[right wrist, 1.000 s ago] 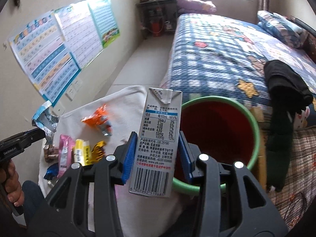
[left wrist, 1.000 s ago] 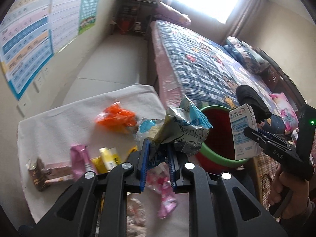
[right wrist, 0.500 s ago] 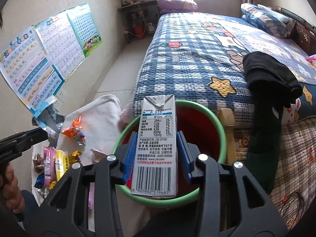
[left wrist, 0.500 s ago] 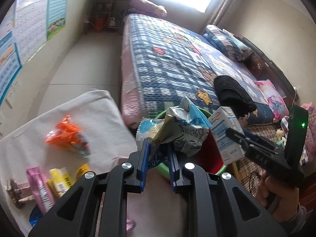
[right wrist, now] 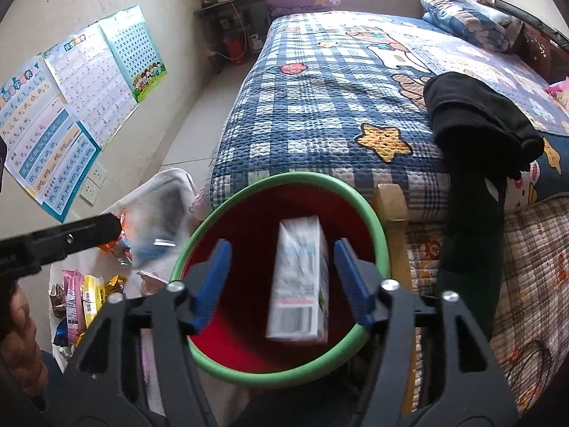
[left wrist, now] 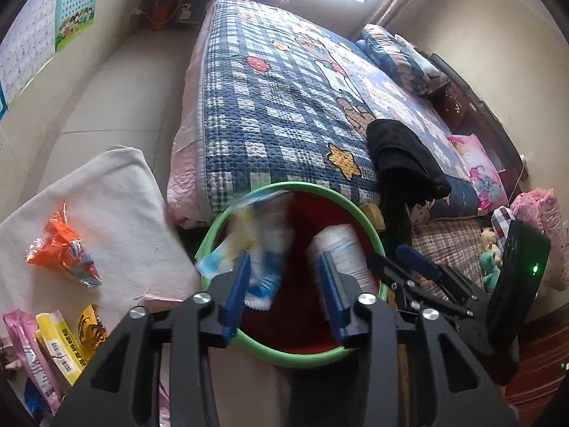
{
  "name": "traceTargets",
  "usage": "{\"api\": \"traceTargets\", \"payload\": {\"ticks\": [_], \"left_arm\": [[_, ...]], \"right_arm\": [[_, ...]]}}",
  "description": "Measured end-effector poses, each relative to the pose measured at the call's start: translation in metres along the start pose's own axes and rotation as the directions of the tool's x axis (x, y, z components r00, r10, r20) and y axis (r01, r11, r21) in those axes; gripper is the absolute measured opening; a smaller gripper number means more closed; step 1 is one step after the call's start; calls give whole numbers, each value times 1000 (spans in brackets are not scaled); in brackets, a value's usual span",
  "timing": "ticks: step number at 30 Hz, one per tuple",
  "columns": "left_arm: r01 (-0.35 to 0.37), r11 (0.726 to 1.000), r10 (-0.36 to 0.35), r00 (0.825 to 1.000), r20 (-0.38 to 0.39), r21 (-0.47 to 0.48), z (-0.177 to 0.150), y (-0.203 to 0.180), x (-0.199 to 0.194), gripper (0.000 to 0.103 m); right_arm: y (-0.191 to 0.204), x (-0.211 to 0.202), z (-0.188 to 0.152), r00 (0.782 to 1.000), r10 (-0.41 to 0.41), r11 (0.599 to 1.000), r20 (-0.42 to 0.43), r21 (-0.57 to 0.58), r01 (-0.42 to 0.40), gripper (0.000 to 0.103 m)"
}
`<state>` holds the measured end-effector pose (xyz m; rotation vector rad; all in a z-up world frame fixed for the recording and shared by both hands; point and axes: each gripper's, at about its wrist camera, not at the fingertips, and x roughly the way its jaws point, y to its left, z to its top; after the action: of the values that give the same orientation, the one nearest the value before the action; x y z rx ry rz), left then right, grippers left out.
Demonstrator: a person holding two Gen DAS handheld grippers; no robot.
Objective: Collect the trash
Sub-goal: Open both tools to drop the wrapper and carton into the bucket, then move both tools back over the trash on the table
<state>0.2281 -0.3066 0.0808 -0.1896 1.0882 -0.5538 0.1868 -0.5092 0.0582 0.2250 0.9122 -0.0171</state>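
A red bin with a green rim (left wrist: 284, 186) (right wrist: 284, 177) stands against the bed's foot. My left gripper (left wrist: 284, 288) hovers over it, its jaws opening. A crumpled blue and silver wrapper (left wrist: 249, 245) is blurred and loose just beyond its left pad, over the bin's left rim. My right gripper (right wrist: 282, 284) also hangs above the bin with its jaws opening. A white milk carton (right wrist: 298, 281) (left wrist: 338, 249) is blurred between the pads, with a gap on each side. Each gripper also shows in the other's view: the right gripper (left wrist: 387, 254) and the left gripper (right wrist: 106, 229).
Left of the bin a white cloth (left wrist: 106, 195) carries an orange packet (left wrist: 60, 249), a yellow packet (left wrist: 60, 348), a pink packet (left wrist: 25, 348) and other wrappers. Behind the bin lies a bed with a blue check quilt (left wrist: 284, 106) and a black garment (left wrist: 402, 156). Posters (right wrist: 71, 106) hang on the left wall.
Both grippers have moved from the cloth side to over the bin. Both have opened and let go: the wrapper and the carton are now loose and blurred.
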Motion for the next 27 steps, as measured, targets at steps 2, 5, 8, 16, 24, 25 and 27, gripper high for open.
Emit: {"api": "traceTargets", "payload": {"ticks": [2, 5, 8, 16, 24, 25, 27], "left_arm": [[2, 1000, -2, 1000, 8, -10, -1, 3, -2, 53], [-8, 999, 9, 1000, 23, -32, -2, 11, -9, 69], [-33, 998, 36, 998, 55, -49, -4, 18, -21, 87], [-117, 993, 118, 988, 99, -15, -18, 29, -51, 95], [-181, 984, 179, 974, 137, 3, -43, 47, -85, 95], [-186, 983, 184, 973, 142, 1, -45, 50, -88, 95], [-188, 982, 187, 969, 163, -7, -54, 60, -100, 95]], "right_arm": [[-1, -1, -1, 1000, -1, 1000, 5, 2, 1, 76], [1, -5, -2, 1000, -3, 1000, 12, -1, 3, 90], [5, -11, -3, 999, -18, 1000, 29, -13, 18, 98], [28, -17, -11, 999, -37, 998, 18, -54, 38, 98], [62, -25, -21, 999, -25, 993, 24, -112, 28, 98], [67, -26, -22, 1000, -22, 992, 22, -121, 25, 98], [78, -25, -27, 1000, -13, 991, 17, -135, 15, 98]]}}
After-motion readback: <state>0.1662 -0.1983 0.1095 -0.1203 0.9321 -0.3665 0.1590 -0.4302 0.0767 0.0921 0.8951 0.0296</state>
